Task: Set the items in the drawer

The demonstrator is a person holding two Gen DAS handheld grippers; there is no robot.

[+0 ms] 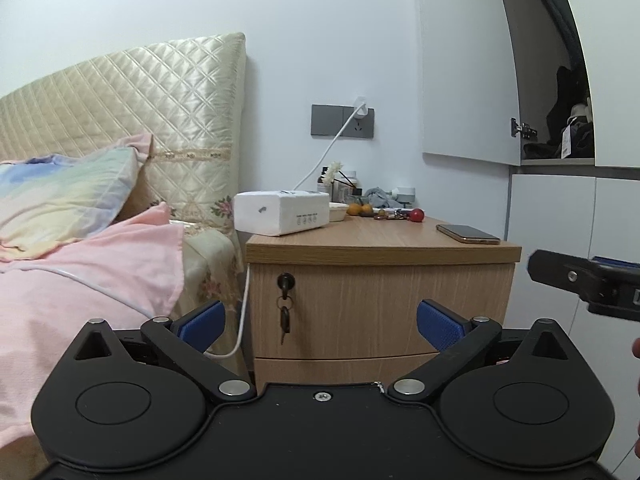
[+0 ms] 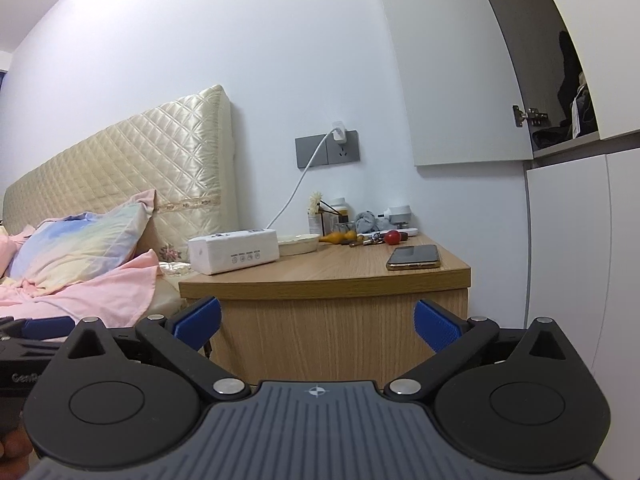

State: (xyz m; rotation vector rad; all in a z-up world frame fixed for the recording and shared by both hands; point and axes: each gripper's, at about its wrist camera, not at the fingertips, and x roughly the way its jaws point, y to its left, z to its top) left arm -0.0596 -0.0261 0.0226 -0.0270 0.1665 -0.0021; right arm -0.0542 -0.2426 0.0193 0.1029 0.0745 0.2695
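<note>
A wooden nightstand (image 1: 380, 304) (image 2: 332, 320) stands beside the bed, its top drawer shut with a key (image 1: 285, 280) in the lock. On its top lie a gold phone (image 1: 468, 234) (image 2: 414, 257), a white tissue pack (image 1: 282, 213) (image 2: 234, 257), a shallow dish (image 2: 298, 243), a red ball with keys (image 1: 416, 214) (image 2: 393, 236) and small bottles. My left gripper (image 1: 320, 320) hangs open in front of the drawer, a short way off. My right gripper (image 2: 318, 320) is open too, level with the nightstand's top edge. Neither holds anything.
A bed with a pink blanket (image 1: 80, 280) and a pillow (image 1: 60, 196) lies to the left. A white charger cable (image 1: 244, 320) hangs down the nightstand's left side. A white wardrobe (image 1: 568, 260) stands to the right, its upper door (image 1: 468, 80) open.
</note>
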